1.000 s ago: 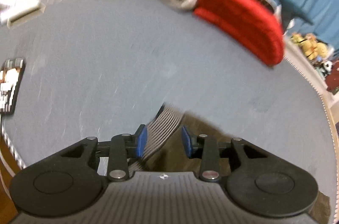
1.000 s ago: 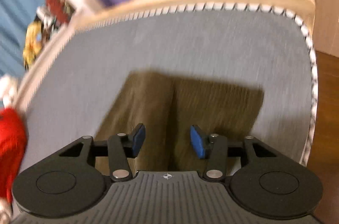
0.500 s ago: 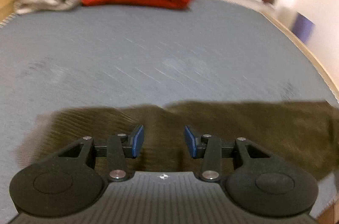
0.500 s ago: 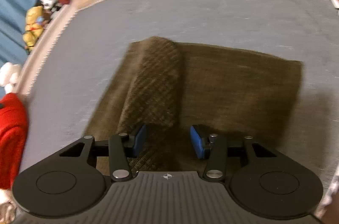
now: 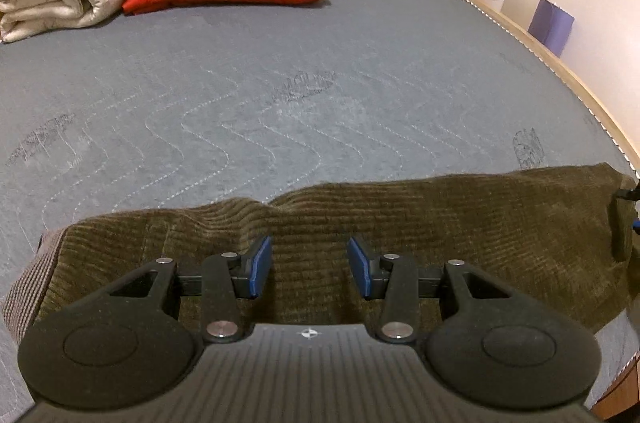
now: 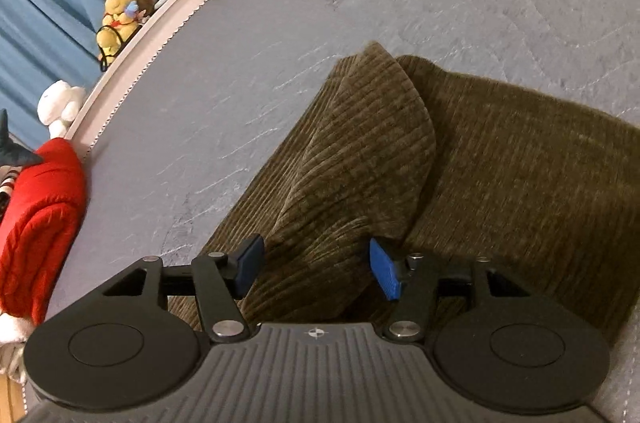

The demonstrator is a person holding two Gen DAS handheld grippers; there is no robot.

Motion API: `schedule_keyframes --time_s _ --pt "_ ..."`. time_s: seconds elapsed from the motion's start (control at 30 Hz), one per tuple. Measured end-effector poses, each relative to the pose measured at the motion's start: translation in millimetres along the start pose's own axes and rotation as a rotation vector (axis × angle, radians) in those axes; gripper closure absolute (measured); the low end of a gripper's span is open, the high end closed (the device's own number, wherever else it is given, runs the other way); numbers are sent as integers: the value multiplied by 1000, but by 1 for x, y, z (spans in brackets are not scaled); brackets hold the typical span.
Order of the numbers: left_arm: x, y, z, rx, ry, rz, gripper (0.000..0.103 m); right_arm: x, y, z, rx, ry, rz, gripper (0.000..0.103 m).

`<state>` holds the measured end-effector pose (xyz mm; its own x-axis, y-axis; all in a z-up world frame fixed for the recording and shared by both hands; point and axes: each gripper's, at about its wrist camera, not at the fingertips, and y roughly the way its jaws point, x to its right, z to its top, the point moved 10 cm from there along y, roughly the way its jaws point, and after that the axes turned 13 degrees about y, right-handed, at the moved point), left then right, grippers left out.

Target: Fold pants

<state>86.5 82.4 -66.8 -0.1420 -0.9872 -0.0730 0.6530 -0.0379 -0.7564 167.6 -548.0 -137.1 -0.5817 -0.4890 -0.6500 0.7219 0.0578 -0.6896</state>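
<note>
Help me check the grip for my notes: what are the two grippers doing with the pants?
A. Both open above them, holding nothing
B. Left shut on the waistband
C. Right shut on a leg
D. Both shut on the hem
A: the left gripper and right gripper each show blue pads spread apart, with the olive pants lying loose on the bed beneath them.

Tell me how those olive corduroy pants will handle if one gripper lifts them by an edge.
The pants will probably drape and sag: a loose flap already humps up in soft curves. The thick ribbed corduroy should give the pads decent grip, so slipping seems unlikely. Folded layers may slide apart, since nothing pins them to the gray quilted cover.
</note>
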Motion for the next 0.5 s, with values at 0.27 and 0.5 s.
schedule_keyframes --time_s 0.27,0.5 --pt "-5 -8 -2 4 -28 -4 55 -5 -44 13 94 -79 -63 89" --pt "8 -16 4 18 -20 -40 48 -34 -129 7 234 -400 -139 88"
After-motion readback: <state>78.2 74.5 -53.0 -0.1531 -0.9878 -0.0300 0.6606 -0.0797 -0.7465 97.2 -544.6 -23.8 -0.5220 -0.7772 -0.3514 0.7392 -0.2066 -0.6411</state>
